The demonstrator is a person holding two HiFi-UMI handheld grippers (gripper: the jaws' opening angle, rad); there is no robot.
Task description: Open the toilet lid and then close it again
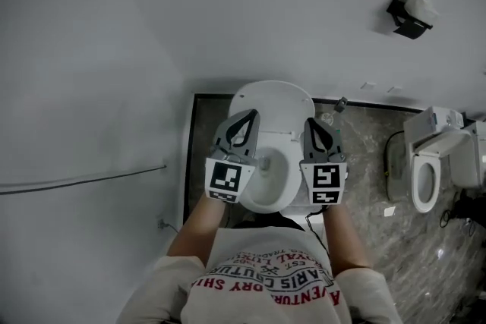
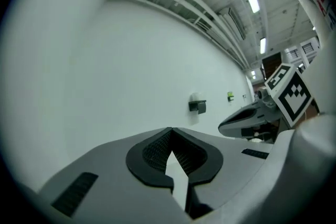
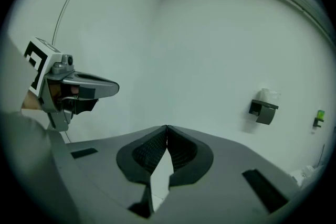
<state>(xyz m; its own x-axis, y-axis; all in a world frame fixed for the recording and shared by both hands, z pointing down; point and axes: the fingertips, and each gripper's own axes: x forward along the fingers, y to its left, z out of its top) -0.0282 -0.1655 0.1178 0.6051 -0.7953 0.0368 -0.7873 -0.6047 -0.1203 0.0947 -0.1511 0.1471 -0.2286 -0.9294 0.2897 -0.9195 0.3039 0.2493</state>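
Head view looks steeply down a pale wall (image 1: 152, 26) onto a grey marble floor (image 1: 372, 155), with a person standing right in front of a white toilet (image 1: 282, 197). Its lid (image 1: 271, 104) looks to be standing up against the wall, a white oval above the open bowl, so I judge the opening half done and the closing still to come.

A second toilet (image 1: 429, 163) sits well apart to the right.

The left gripper (image 1: 249, 116) and right gripper (image 1: 312, 123) are held side by side over the bowl, one above each side of the seat, both pointing toward the wall. Neither seems to touch the lid.

In the left gripper view the left gripper (image 2: 170, 129) has its jaws pressed together at the tips with nothing between them, only bare wall beyond. The right gripper view shows the same for the right gripper (image 3: 166, 126): tips meeting, nothing held.

A small paper holder (image 1: 411, 14) is fixed high on the wall to the right, and a thin cable (image 1: 83, 180) runs along the wall to the left.

Closing probably calls for reaching forward to the lid's top edge, hooking or pushing it away from the wall with closed tips, then following it down so it does not slam.
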